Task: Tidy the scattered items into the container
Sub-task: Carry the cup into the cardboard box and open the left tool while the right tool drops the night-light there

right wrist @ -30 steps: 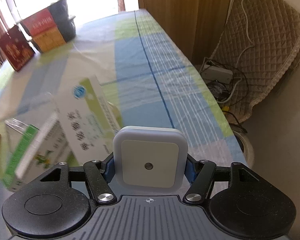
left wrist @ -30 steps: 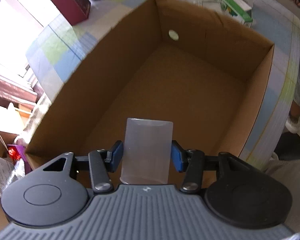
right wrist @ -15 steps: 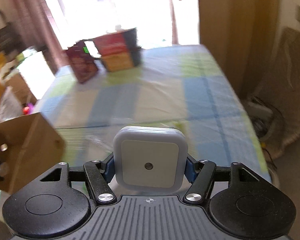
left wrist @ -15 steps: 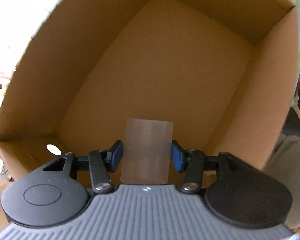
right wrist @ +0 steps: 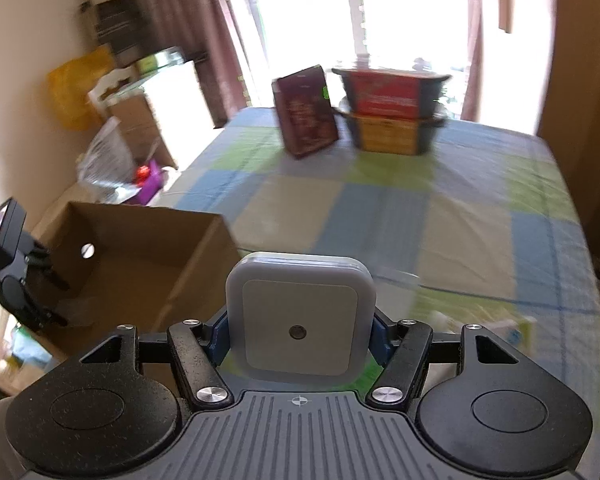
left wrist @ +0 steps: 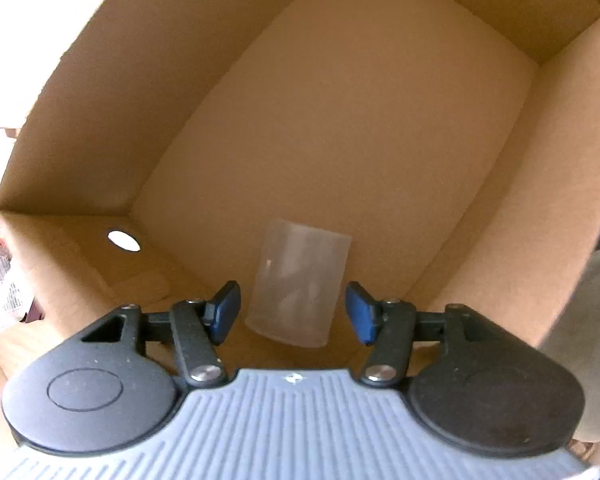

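Hanging inside the cardboard box (left wrist: pixel 100 128), the left hand-held gripper (left wrist: pixel 292 314) is spread wide, its blue pads clear of the translucent cup (left wrist: pixel 298 286) between them. Over the checked table (right wrist: pixel 380 208), the right hand-held gripper (right wrist: pixel 298 338) clamps a white night light (right wrist: pixel 300 320).

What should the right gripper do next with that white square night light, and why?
Probably carry it left and over the cardboard box. The right gripper is shut on the night light above the checked tablecloth, while the open left gripper has the plastic cup loose between its fingers, inside the box.
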Tool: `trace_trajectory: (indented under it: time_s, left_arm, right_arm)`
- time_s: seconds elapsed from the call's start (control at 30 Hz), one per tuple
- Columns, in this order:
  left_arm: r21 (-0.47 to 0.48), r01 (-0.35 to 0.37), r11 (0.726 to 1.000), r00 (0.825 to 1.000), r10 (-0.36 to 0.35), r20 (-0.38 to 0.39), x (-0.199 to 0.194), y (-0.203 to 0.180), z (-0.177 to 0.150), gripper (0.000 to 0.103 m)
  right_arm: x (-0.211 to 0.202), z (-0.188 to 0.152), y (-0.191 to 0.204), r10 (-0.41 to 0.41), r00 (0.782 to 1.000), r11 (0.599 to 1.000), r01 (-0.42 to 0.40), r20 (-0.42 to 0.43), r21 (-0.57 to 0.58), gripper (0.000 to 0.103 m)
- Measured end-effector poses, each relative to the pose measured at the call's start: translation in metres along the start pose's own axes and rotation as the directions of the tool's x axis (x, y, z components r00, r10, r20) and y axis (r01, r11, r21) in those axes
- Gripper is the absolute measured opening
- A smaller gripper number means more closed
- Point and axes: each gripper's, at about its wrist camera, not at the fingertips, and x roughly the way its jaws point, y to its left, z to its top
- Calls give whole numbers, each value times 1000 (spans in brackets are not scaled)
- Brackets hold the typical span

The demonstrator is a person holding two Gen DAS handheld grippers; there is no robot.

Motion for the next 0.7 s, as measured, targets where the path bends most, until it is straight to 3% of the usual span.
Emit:
trace_trajectory:
  time_s: [0.23, 0.3, 0.43, 0.57, 0.7]
  left_arm:
    - [-61, -49, 997, 990, 56, 126, -41, 1, -53, 55]
    - [-80, -61, 995, 984, 74, 161, -53, 2, -68, 60]
    - [-118, -84, 989, 968, 110, 225, -75, 2, -94, 60]
    - [-161, -95, 982, 954, 137, 268, -90, -2, -110, 60]
    - [-208, -93, 974, 935, 157, 319, -101, -9, -119, 60]
  right_arm:
    - [24, 20, 39, 130, 991, 987, -133, -42, -88, 68]
    - [33, 25, 53, 174, 983, 975, -181, -63, -130, 68]
    - [54, 32, 82, 233, 965, 939, -255, -119, -229, 68]
    - [75, 35, 107, 251, 950, 892, -301, -184, -337, 68]
    - [96, 33, 125, 212, 940, 837, -317, -268, -446, 68]
